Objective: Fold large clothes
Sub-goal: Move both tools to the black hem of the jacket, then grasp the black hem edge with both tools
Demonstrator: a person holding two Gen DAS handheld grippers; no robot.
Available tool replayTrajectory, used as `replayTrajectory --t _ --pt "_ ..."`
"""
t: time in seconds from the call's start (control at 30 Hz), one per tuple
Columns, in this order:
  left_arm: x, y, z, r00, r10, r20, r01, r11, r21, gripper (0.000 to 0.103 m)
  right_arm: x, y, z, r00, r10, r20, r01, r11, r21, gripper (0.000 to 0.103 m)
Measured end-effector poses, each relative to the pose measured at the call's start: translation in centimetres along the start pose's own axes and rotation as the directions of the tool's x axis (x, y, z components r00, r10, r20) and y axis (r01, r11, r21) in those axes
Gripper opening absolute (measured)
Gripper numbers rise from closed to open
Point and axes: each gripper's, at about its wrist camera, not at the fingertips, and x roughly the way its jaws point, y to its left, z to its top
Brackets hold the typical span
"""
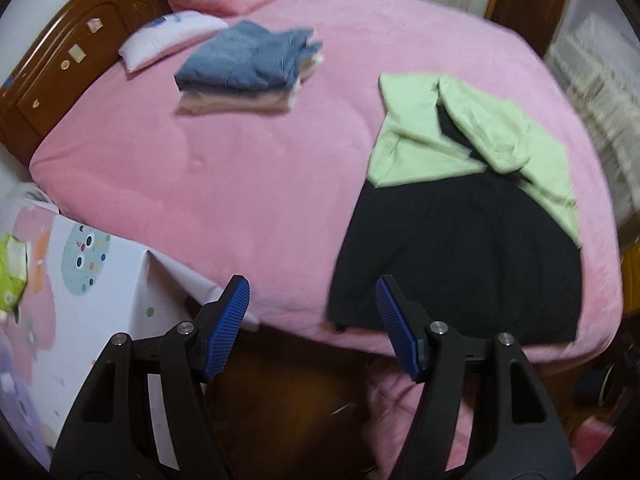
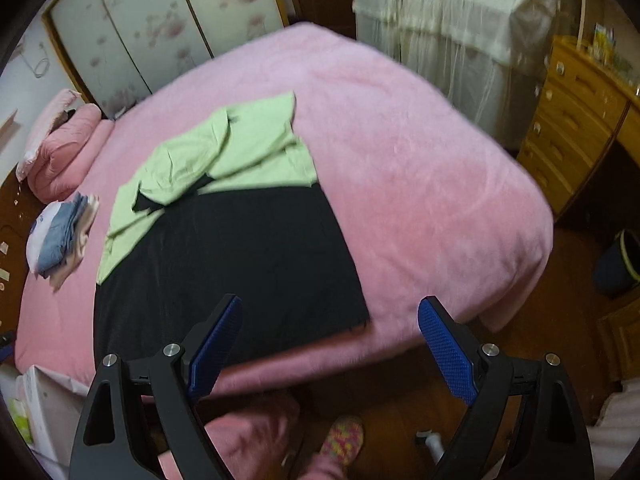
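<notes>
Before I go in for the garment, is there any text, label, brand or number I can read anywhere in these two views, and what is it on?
None can be read.
White pillow: blue print, too blurred to read.
Headboard: small stickers, too small to tell.
White patterned cover: cartoon circle with dots, no readable letters.
Green and black garment: no label visible.
Items on the dresser: too small to read.

One bed point(image 1: 260, 184) is seen — on it one black-and-green garment point(image 1: 460, 248), one stack of folded clothes point(image 1: 248, 68), one white pillow point(image 1: 168, 36).
</notes>
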Motion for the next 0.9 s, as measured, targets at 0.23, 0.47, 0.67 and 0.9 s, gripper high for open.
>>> replayTrajectory --t 0.23,0.47,0.67,0.9 --pt "7.7 0.6 -0.7 0.982 -0.020 -0.189 0.025 0.999 0.027 0.064 5.4 -4.5 0.0 0.984 0.030 -0.178 -0.004 0.989 0.146 0.090" --pt "16.5 -0.9 -1.7 0.899 -0.035 -0.437 0.070 0.995 0.066 0.064 13.2 -5.8 0.8 0.926 -0.146 -0.350 0.154 0.988 -0.005 0.090" --pt "21.6 -1.7 -1.8 0.846 -0.051 -0.531 0.130 0.985 0.112 0.065 19.1 -6.5 2.1 0.894 -0.150 -0.422 0.117 0.988 -0.102 0.090" --pt "26.3 -1.3 -1.8 0.802 -0.090 -0.590 0.221 0.963 0.153 0.065 24.2 -7.9 2.8 0.867 -0.032 -0.497 -0.006 0.997 -0.075 0.082"
